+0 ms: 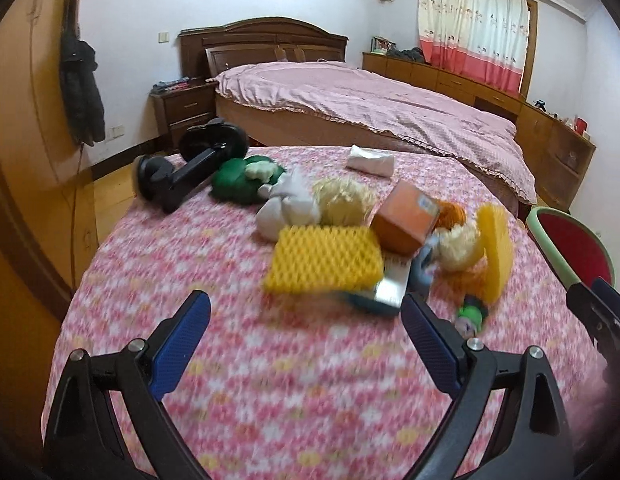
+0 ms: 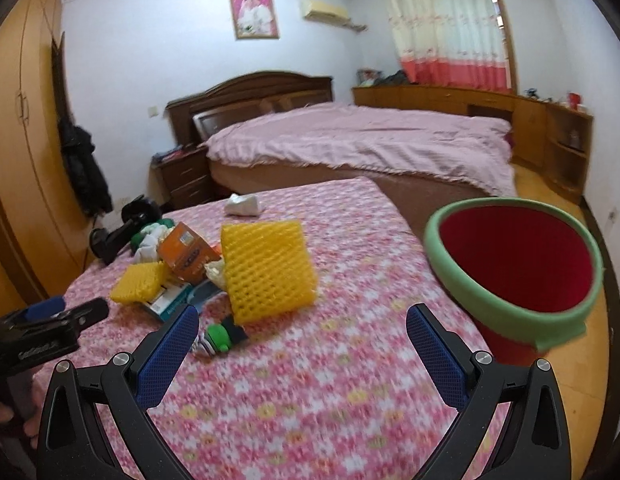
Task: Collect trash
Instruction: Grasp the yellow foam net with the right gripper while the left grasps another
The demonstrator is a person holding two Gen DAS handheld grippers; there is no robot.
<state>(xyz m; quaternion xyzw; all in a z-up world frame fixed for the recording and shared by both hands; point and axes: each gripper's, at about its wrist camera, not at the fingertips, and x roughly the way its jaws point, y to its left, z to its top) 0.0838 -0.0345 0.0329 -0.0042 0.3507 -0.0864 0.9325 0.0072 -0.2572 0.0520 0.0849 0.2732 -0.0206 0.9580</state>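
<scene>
Your left gripper (image 1: 306, 316) hangs over the pink floral tablecloth (image 1: 270, 380), jaws spread wide, nothing between them. Your right gripper (image 2: 302, 330) is just as wide and empty. The trash sits heaped mid-table: a yellow foam net (image 1: 326, 260) lying flat nearest your left fingers, an orange box (image 1: 406, 218) behind it, a second yellow foam net (image 2: 268, 270) tilted up ahead of your right gripper, and a small green-capped piece (image 2: 220, 336) just beside your right gripper's left finger. A white crumpled wad (image 1: 370, 160) lies apart at the far edge. The red bin with green rim (image 2: 514, 264) stands off the table's right side.
</scene>
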